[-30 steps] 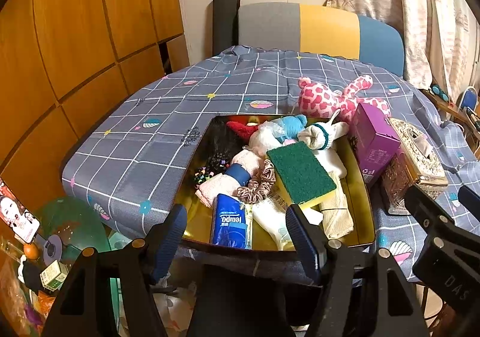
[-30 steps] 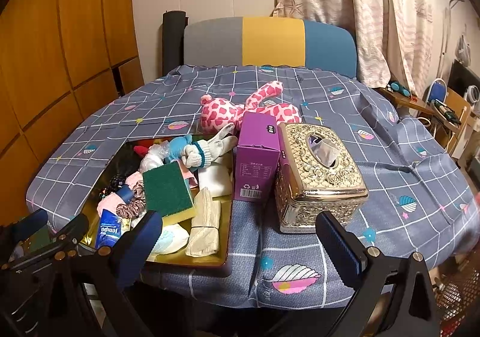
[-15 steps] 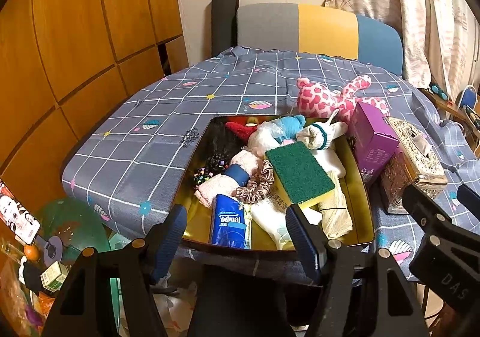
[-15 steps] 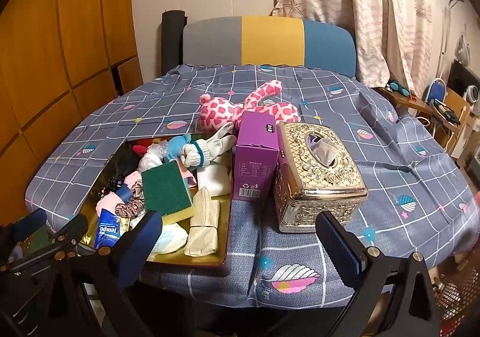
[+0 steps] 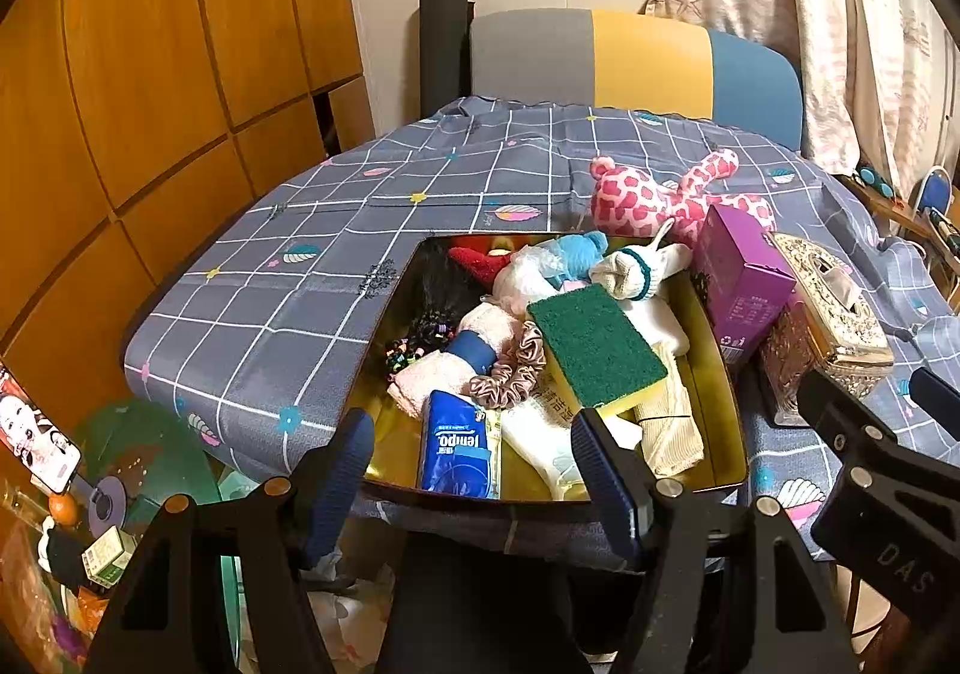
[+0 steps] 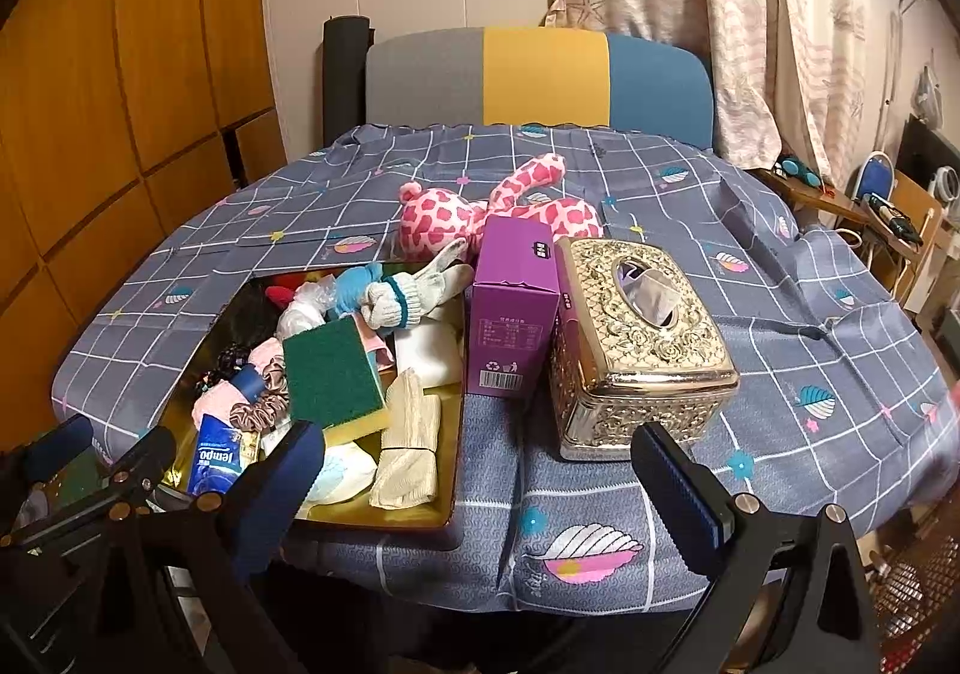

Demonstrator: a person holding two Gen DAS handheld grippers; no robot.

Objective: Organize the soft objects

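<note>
A gold tray [image 5: 720,374] [image 6: 453,434] on the checked tablecloth holds a heap of soft things. On top lies a green and yellow sponge [image 5: 597,347] [image 6: 333,374]. Around it are a blue tissue pack [image 5: 459,449] [image 6: 213,455], a brown scrunchie [image 5: 510,368], a white glove [image 5: 636,266] [image 6: 414,293] and a folded beige cloth [image 6: 408,449]. A pink spotted plush [image 5: 654,194] [image 6: 480,209] lies behind the tray. My left gripper [image 5: 474,464] hangs open before the tray's near edge. The right gripper [image 6: 480,476] is open and empty over the near tablecloth.
A purple box [image 5: 744,278] [image 6: 510,308] stands right of the tray, beside a gold tissue box [image 5: 834,314] [image 6: 636,338]. A grey, yellow and blue chair back [image 6: 540,74] stands behind the table. Wood panelling is on the left, curtains on the right, clutter on the floor below left.
</note>
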